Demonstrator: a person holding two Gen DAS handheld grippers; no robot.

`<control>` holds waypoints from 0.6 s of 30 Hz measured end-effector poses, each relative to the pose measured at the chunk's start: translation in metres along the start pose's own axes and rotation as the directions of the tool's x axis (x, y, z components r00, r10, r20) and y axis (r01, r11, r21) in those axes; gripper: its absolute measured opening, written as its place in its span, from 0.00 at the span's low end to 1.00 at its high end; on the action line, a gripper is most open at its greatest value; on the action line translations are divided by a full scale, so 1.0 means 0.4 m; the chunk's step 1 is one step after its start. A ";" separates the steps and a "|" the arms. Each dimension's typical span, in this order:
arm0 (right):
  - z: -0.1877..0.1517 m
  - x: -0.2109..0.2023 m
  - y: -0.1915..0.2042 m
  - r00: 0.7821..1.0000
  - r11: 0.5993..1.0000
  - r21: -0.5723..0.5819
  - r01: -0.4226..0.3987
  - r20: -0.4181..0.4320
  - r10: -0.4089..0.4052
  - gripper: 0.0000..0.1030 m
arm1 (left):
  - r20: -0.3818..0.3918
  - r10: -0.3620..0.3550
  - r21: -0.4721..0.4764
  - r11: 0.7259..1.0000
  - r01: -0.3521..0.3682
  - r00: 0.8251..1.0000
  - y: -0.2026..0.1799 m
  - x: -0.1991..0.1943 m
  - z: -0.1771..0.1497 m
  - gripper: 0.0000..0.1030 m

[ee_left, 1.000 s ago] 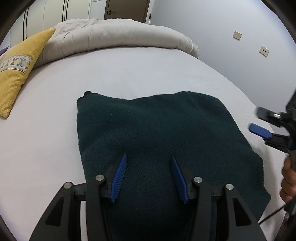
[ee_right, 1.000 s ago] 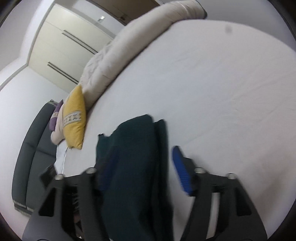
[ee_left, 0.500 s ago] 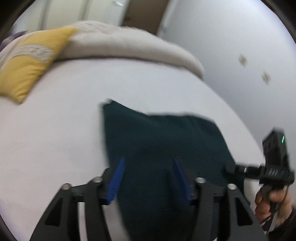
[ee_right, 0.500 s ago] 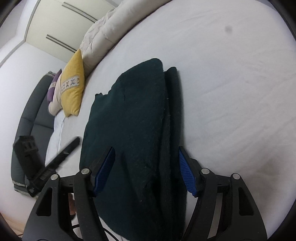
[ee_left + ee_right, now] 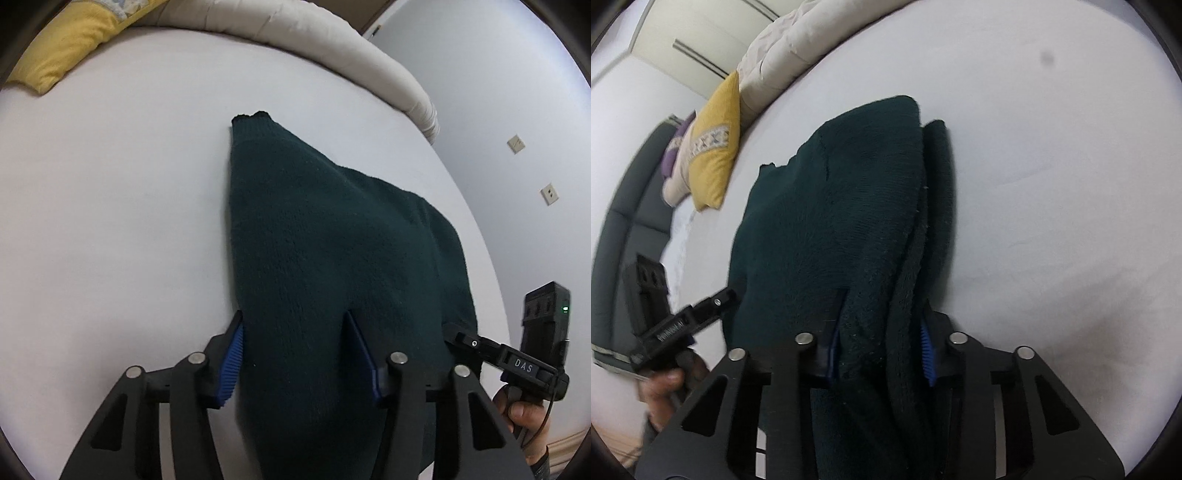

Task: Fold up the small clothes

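Note:
A dark green knitted garment [image 5: 325, 240] lies folded on the white bed sheet [image 5: 110, 203]. My left gripper [image 5: 297, 350] straddles its near left edge. One blue pad sits at the cloth's border and the other on top; the jaws are closing, and the cloth between them shows no pinch. My right gripper [image 5: 881, 350] is closing on the garment [image 5: 842, 206] at its near right side, where the layered edge is bunched between the pads. Each gripper shows in the other's view: the right gripper [image 5: 461, 338] and the left gripper [image 5: 720, 299].
A yellow pillow [image 5: 70, 40] and a rolled beige duvet [image 5: 295, 33] lie at the bed's far end. A grey sofa [image 5: 624, 236] stands past the bed's left side. The wall with sockets [image 5: 548, 194] runs along the right. A hand [image 5: 524, 410] holds the right gripper's handle.
My left gripper shifted to the garment's left edge and rolled. My right gripper sank onto the right side, and its jaws narrowed from wide apart to pinching the layers.

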State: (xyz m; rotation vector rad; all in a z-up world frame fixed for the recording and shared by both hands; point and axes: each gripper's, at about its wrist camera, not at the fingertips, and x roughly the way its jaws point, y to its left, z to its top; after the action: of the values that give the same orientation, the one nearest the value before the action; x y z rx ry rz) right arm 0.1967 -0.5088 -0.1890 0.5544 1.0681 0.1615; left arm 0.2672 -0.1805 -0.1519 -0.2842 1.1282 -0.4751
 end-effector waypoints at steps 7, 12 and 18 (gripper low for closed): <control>-0.023 -0.072 0.134 0.988 0.982 -0.127 0.139 0.088 -0.128 0.20 | 0.003 0.036 0.039 0.999 -0.036 0.999 -0.024 -0.064 0.009 0.33; -0.076 -0.163 0.288 0.988 0.969 -0.225 0.105 0.135 -0.076 0.20 | 0.067 0.073 0.110 0.991 -0.081 0.995 -0.034 -0.217 -0.020 0.32; -0.183 -0.223 0.460 0.991 0.960 -0.278 -0.019 0.120 0.054 0.20 | 0.123 0.117 0.155 0.978 -0.136 0.985 0.041 -0.446 -0.079 0.32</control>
State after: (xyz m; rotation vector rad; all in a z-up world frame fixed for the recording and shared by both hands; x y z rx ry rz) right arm 0.1154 -0.3607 -0.0525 0.3270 0.8937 0.2996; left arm 0.1804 -0.0765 -0.0302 -0.0938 0.9840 -0.4300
